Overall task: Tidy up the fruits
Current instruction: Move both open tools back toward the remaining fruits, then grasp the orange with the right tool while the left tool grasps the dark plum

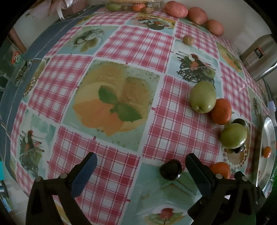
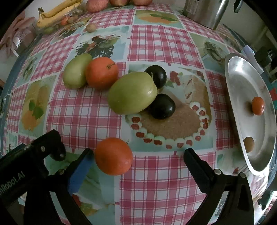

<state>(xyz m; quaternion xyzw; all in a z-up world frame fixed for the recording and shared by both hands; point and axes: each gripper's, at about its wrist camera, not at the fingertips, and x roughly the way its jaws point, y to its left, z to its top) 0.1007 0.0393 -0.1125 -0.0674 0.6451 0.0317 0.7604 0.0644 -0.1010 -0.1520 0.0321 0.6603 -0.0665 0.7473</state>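
Observation:
In the right wrist view my right gripper [image 2: 138, 154] stands open wide above the checked tablecloth. An orange [image 2: 113, 155] lies on the cloth between its fingers, close to the blue pad [image 2: 77, 174] on the left. Beyond it lie a big green fruit [image 2: 132, 93], two dark plums [image 2: 161, 106] [image 2: 155, 76], another orange [image 2: 102, 72] and a second green fruit [image 2: 77, 71]. My left gripper [image 1: 141, 161] is open too. A dark plum [image 1: 170, 169] rests on the cloth beside its right finger [image 1: 195, 166]. The near orange [image 1: 219, 170] shows behind that finger.
A metal plate [image 2: 251, 77] at the right edge holds a small orange fruit [image 2: 258, 105] and a small brown one [image 2: 249, 144]. Bananas [image 2: 57, 12], red-skinned fruits [image 1: 175, 8] and a steel flask [image 2: 206, 12] stand at the far side. The left gripper's body [image 2: 34, 152] is close on the left.

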